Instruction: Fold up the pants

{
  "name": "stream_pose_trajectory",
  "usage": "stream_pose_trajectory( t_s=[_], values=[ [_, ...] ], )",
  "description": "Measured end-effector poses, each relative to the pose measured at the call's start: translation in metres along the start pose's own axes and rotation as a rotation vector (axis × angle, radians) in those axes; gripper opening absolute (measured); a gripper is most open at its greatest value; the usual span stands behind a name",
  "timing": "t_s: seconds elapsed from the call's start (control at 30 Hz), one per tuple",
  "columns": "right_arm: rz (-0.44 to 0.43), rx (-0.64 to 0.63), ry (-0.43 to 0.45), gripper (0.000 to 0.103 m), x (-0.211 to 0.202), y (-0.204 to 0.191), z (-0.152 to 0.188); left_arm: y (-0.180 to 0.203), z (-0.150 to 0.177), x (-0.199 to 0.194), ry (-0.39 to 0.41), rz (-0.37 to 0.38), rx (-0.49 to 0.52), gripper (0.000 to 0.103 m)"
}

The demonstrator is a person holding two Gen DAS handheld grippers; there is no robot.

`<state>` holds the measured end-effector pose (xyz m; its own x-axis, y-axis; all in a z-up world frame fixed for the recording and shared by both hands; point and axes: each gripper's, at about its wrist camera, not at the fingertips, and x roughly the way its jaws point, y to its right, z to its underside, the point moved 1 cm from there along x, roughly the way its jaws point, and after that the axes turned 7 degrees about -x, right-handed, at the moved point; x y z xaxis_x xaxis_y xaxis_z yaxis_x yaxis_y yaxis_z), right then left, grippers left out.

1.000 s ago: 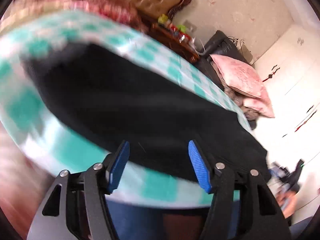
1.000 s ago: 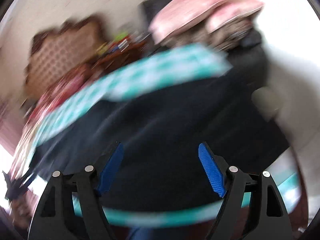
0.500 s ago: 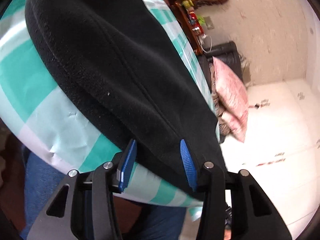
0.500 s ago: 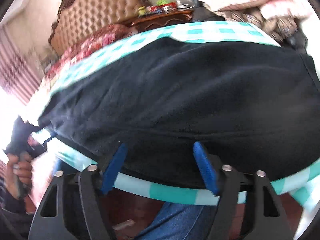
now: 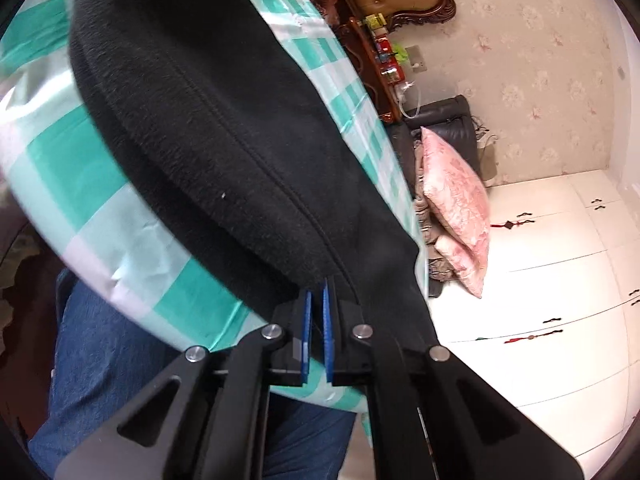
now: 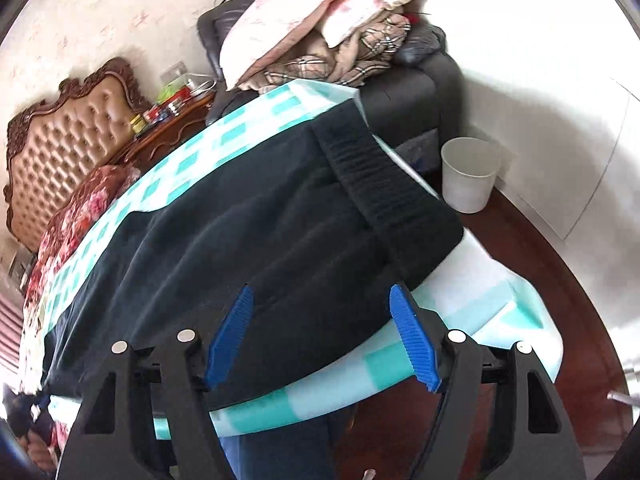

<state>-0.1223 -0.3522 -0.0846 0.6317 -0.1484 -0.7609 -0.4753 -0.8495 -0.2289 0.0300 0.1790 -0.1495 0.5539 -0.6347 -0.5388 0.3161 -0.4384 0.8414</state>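
Black fleece pants (image 5: 224,128) lie lengthwise on a table with a teal-and-white checked cloth (image 5: 80,184). My left gripper (image 5: 317,300) is shut on the near edge of the pants, its blue pads pinching the fabric beside a long seam. In the right wrist view the pants (image 6: 260,240) spread across the cloth (image 6: 472,304), with the ribbed waistband (image 6: 372,176) at the right. My right gripper (image 6: 324,312) is open, its blue fingers straddling the near edge of the pants close to the waistband, not closed on it.
A person's jeans-clad legs (image 5: 104,360) stand against the near table edge. Behind are a tufted headboard (image 6: 68,136), a cluttered wooden side table (image 5: 380,64), a dark armchair piled with pink pillows (image 6: 320,12), a white bin (image 6: 468,176) on the floor, and white cabinets (image 5: 560,280).
My left gripper closed from open onto the near edge of the pants. My right gripper shifted right toward the waistband and stayed open. Both views steadied after fast motion.
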Motion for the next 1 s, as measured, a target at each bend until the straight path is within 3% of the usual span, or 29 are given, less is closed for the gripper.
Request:
stream_pose_trajectory(
  t_s=[0.1,0.2,0.3,0.43,0.47,0.53,0.57,0.6,0.73,0.77,0.83,0.9,1.0],
  values=[
    [-0.004,-0.009,-0.01,0.07,0.006,0.006,0.001,-0.019,0.001,0.002,-0.02,-0.006,-0.07,0.004],
    [0.019,-0.007,0.02,0.071,-0.004,0.005,-0.004,0.001,0.002,-0.01,0.011,0.018,-0.014,0.004],
    [0.057,-0.03,0.013,0.071,-0.004,0.008,-0.004,-0.002,-0.002,-0.003,0.003,-0.022,0.003,0.004],
    [0.101,0.056,-0.088,0.069,0.017,0.033,0.008,-0.026,-0.001,0.015,-0.044,-0.063,-0.04,0.006],
    [0.099,0.066,-0.101,0.068,0.019,0.036,0.011,-0.022,0.0,0.015,-0.045,-0.053,-0.02,0.009],
    [0.097,0.063,-0.092,0.066,0.016,0.04,0.01,-0.014,0.001,0.012,-0.045,-0.032,0.01,0.024],
    [0.099,0.061,-0.078,0.066,0.012,0.04,0.008,-0.01,0.002,0.012,-0.051,-0.026,0.021,0.038],
    [0.098,0.055,-0.05,0.066,0.006,0.039,0.004,-0.007,0.003,0.012,-0.053,-0.03,0.03,0.039],
    [0.101,0.056,0.004,0.066,0.0,0.042,-0.007,-0.007,0.007,0.017,-0.068,-0.042,0.037,0.038],
    [0.106,0.051,0.002,0.065,0.004,0.043,-0.011,-0.008,0.007,0.018,-0.066,-0.049,0.033,0.031],
    [0.117,0.036,-0.012,0.05,0.015,0.046,-0.015,-0.008,0.006,0.017,-0.061,-0.065,0.049,0.025],
    [0.101,0.026,-0.012,0.049,0.022,0.046,-0.019,-0.005,0.008,0.012,-0.057,-0.065,0.076,0.025],
    [0.164,-0.094,0.027,0.04,0.016,0.027,-0.026,0.002,0.014,0.002,-0.042,-0.086,0.152,0.025]
  ],
)
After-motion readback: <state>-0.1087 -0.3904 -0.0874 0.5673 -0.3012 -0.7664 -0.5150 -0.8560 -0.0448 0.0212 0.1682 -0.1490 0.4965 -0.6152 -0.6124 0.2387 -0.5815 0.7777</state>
